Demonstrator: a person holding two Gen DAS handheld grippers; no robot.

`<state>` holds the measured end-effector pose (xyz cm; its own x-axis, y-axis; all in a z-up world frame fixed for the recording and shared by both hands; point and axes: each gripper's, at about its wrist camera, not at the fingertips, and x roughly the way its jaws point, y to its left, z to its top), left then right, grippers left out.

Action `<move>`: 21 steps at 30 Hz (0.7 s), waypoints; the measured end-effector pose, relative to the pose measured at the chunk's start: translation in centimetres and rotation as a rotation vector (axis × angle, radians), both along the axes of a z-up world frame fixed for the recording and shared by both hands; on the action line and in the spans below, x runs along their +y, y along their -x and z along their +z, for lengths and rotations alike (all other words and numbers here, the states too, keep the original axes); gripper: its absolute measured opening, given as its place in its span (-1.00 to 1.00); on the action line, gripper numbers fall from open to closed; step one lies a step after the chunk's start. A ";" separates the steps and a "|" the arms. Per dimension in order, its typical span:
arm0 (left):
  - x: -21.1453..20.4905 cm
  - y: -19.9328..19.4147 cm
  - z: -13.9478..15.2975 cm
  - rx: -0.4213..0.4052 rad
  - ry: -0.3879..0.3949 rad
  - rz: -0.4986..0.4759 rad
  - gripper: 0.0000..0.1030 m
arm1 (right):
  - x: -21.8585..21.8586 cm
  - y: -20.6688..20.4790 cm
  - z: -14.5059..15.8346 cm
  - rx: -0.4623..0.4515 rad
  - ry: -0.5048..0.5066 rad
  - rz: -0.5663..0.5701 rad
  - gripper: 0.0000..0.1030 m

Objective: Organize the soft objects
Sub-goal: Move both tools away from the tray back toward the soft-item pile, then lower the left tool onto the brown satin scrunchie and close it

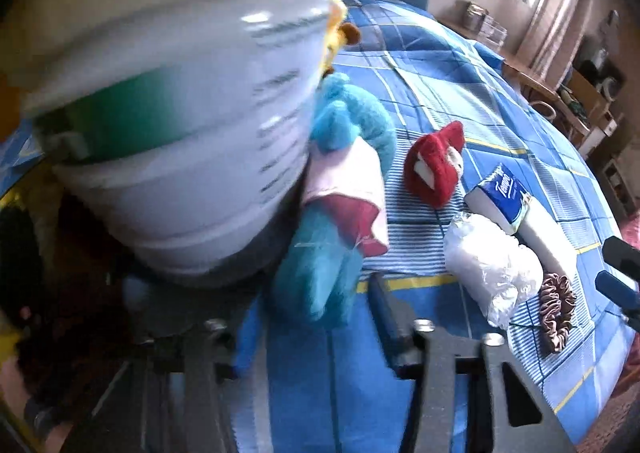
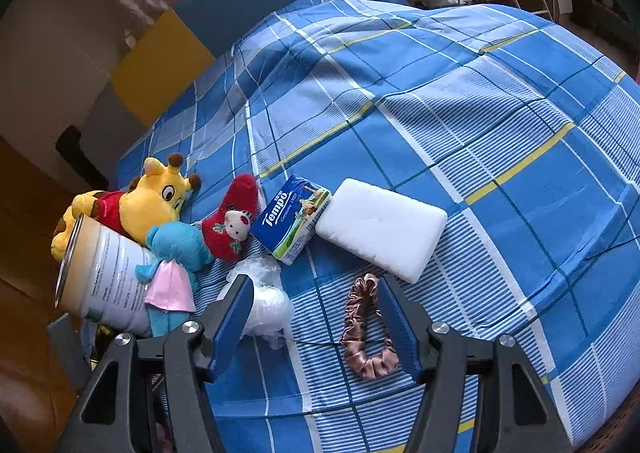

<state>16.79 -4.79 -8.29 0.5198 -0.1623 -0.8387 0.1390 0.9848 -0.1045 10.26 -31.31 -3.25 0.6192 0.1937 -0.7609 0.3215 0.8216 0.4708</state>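
The right gripper (image 2: 316, 317) hangs spread and empty over a brown scrunchie (image 2: 370, 329) on the checked bedspread (image 2: 500, 101); whether the left gripper (image 1: 308, 317) grips the tilted tin can (image 2: 108, 281) is unclear. The plush giraffe (image 2: 148, 201), blue plush (image 2: 180, 249), red stocking (image 2: 236, 221), tissue pack (image 2: 292, 221) and white sponge (image 2: 380, 229) lie loose, so sorting looks barely begun.
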 end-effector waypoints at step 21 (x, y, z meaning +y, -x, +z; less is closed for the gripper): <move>-5.3 7.6 0.7 0.094 0.226 -0.311 -0.31 | -3.4 0.2 -4.2 0.179 -0.162 -0.113 0.26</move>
<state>9.16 -10.11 -7.60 0.3389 -0.4860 -0.8056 0.4066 0.8478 -0.3404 10.05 -34.67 -7.47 0.5024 0.2591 -0.8249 0.4968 0.6943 0.5207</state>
